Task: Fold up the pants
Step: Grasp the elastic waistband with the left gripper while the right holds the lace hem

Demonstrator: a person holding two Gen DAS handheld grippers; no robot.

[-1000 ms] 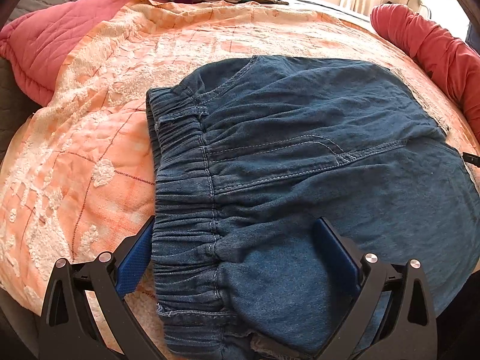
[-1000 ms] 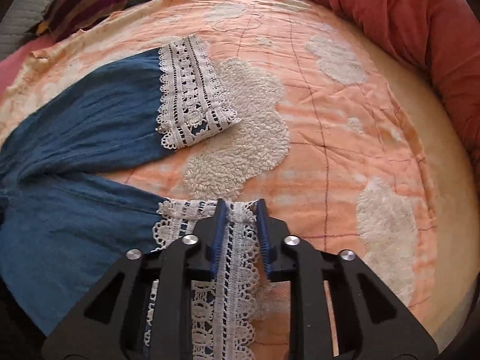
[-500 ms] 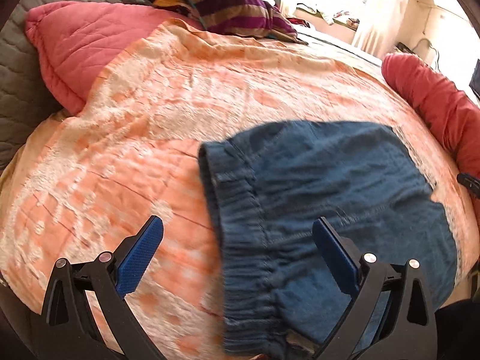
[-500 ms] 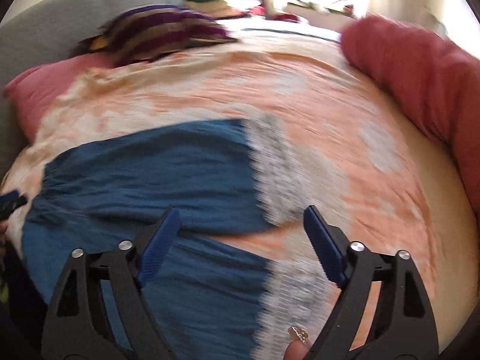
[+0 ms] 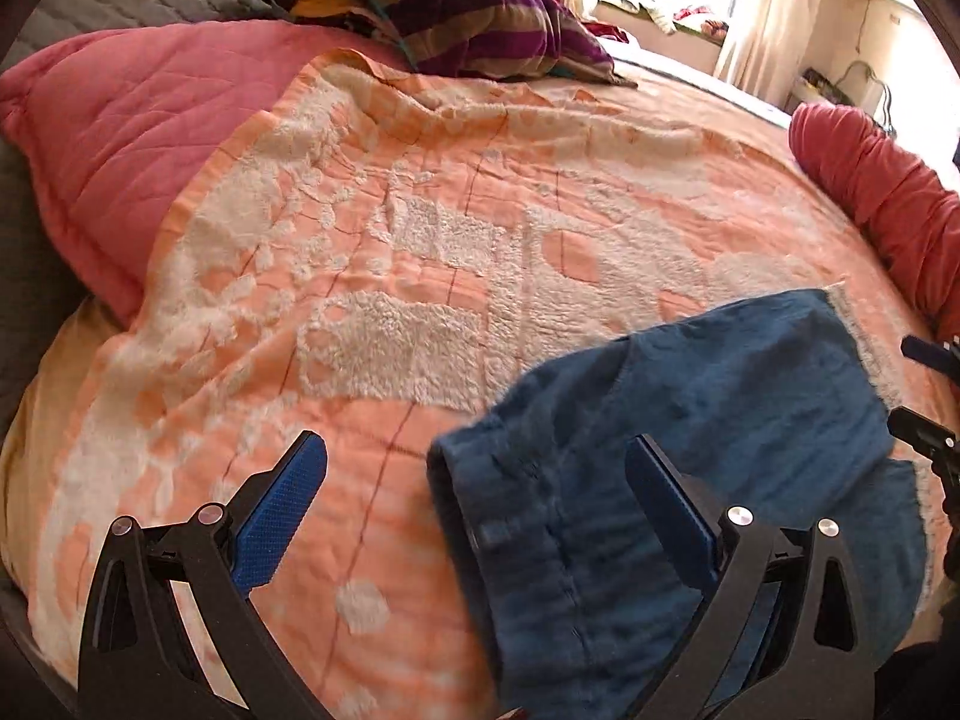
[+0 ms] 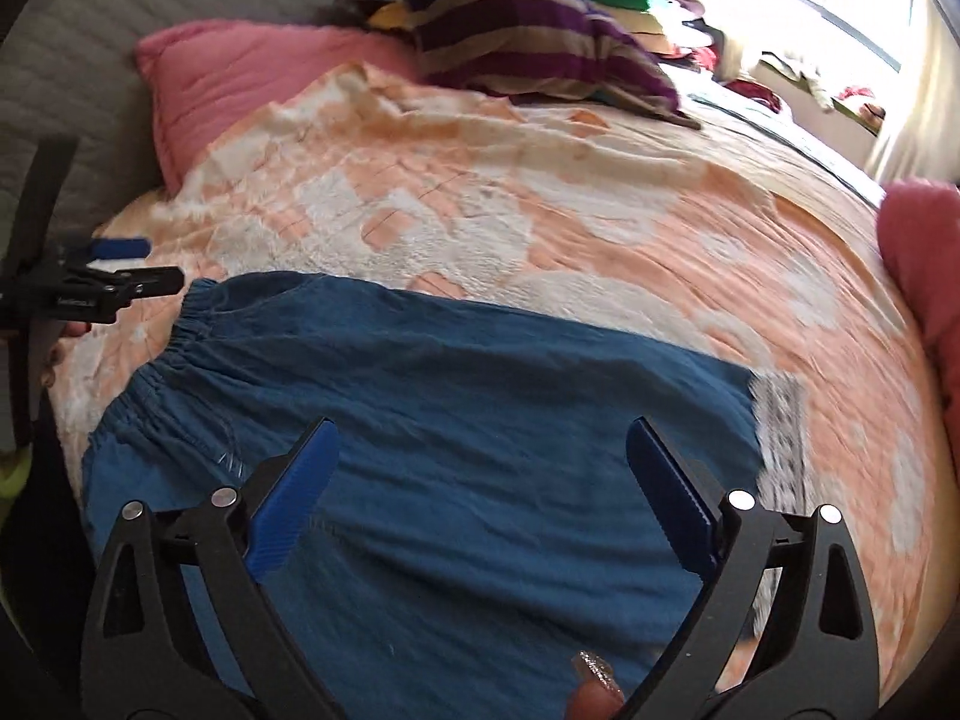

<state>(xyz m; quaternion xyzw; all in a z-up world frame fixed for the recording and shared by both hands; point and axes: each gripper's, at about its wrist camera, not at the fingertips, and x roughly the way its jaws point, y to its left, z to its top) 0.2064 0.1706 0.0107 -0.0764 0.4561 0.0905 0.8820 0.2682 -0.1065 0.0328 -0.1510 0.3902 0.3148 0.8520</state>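
Right now both my grippers are released, holding nothing. My left gripper hovers above the near edge of the blanket, jaws spread wide, its right finger over the waistband end of the pants and its left finger over bare blanket. My right gripper hangs over the middle of the pants, jaws just as wide, not touching the cloth as far as I can tell. The pants lie flat on the near part of the blanket, waistband to the left, white lace hem to the right (both views are motion-blurred, so fine detail is lost). A pink pillow sits at the far left, a striped cushion beyond it, and a red bolster along the right.
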